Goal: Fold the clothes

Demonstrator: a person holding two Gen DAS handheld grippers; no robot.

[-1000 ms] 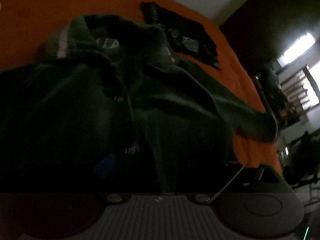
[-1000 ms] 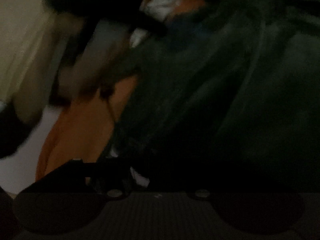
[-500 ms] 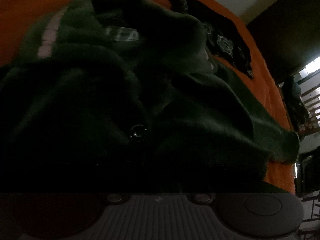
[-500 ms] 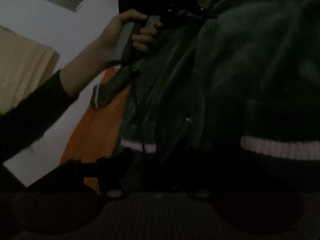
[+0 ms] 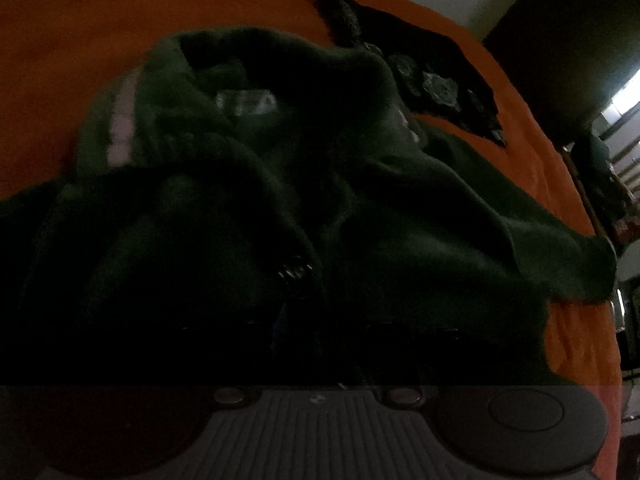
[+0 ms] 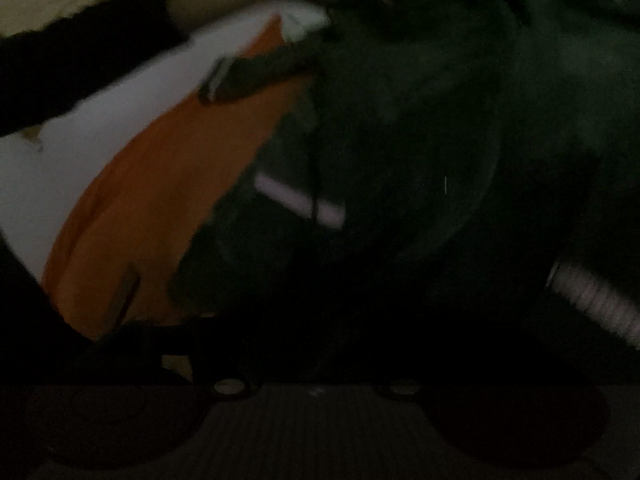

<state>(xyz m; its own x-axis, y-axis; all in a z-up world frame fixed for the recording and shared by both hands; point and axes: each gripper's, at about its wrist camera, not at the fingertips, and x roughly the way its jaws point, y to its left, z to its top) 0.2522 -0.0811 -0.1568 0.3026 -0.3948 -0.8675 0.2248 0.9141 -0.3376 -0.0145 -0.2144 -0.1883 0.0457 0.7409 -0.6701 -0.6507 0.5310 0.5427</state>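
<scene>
The fingers of both tongs are lost in darkness under a dark green jacket (image 5: 360, 216), so it cannot be told how far either is open or what is held. The jacket is heaped on an orange sheet (image 5: 72, 60), its collar label (image 5: 246, 103) seen at 12 o'clock. A black garment (image 5: 432, 68) is spread at 1 o'clock. In the blurred right view, a cuff (image 6: 256, 76) is laid at 11 o'clock

orange bed (image 5: 100, 40), green jacket (image 5: 400, 220), black garment (image 5: 440, 76)
</scene>
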